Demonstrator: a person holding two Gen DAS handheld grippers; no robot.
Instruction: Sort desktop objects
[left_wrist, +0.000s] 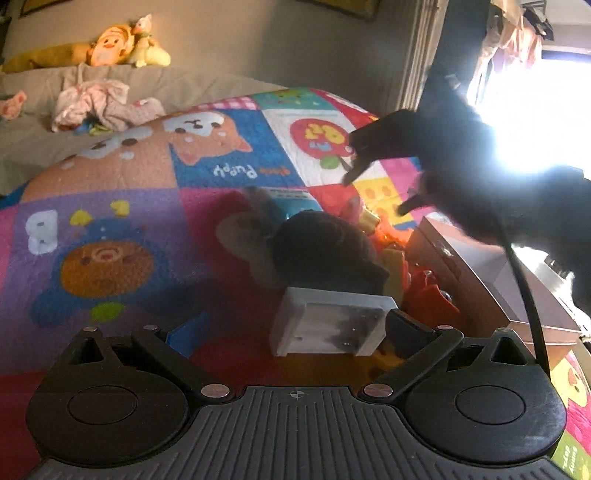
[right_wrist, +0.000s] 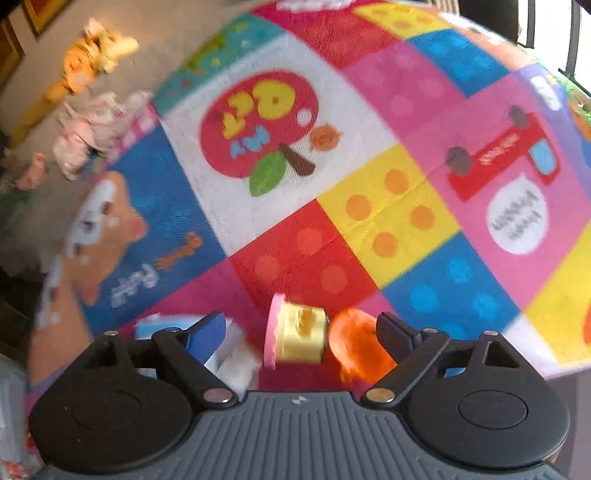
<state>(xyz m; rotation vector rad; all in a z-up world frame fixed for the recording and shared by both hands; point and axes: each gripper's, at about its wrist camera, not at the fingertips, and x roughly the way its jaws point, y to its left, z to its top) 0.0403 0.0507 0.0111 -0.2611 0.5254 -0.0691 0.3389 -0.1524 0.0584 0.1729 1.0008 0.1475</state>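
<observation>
With both pairs of fingers apart, the right gripper (right_wrist: 301, 332) straddles a yellow cup (right_wrist: 297, 338) on the quilt (right_wrist: 369, 221), an orange toy (right_wrist: 356, 349) touching at three o'clock, so closing could pinch both

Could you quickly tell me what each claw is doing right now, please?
Left claw: open, a grey block between its fingers, ungripped.
Right claw: open, a small yellow tub between its fingers, ungripped.
</observation>
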